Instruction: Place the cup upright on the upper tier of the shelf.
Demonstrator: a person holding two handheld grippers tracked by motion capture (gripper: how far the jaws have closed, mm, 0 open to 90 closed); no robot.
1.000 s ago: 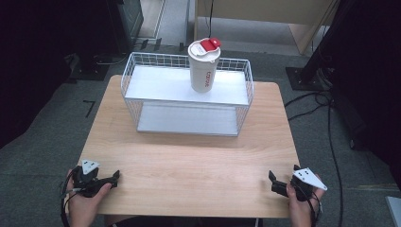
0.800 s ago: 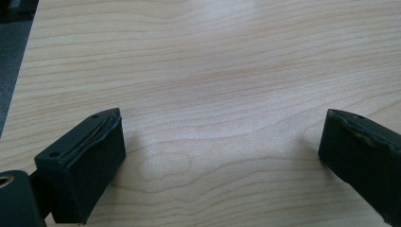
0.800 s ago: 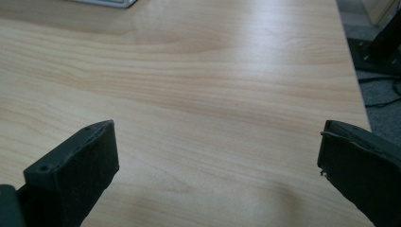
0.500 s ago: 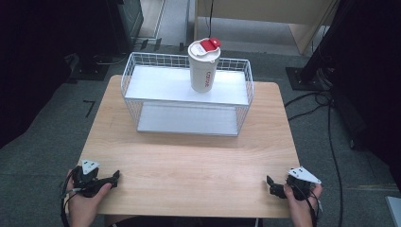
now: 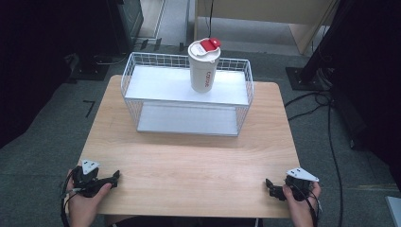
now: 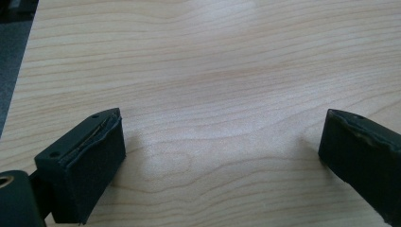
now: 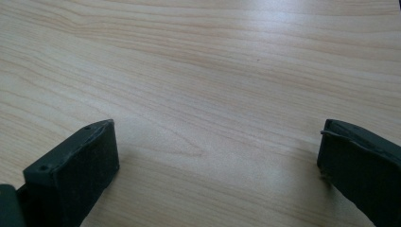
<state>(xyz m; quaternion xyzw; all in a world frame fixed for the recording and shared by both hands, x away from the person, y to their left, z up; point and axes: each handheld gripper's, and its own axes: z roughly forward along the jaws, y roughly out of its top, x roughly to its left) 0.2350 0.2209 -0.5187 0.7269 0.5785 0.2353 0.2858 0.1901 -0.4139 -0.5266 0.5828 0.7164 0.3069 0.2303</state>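
Even overhead light | dark surroundings | glare on table (image 7: 265,28) | soft focus

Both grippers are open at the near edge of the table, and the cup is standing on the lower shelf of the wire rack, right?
Not quite. In the high view the cup stands on the upper shelf of the wire rack, not the lower. The rest holds: left gripper and right gripper are open at the table's near edge.

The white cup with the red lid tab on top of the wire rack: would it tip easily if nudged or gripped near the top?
Probably, yes. The cup is tall and tapers to a narrower base, so a push near the lid could topple it. It stands on the wire rack's raised upper shelf, where a fall seems likelier to send it rolling. Whether it is full cannot be told.
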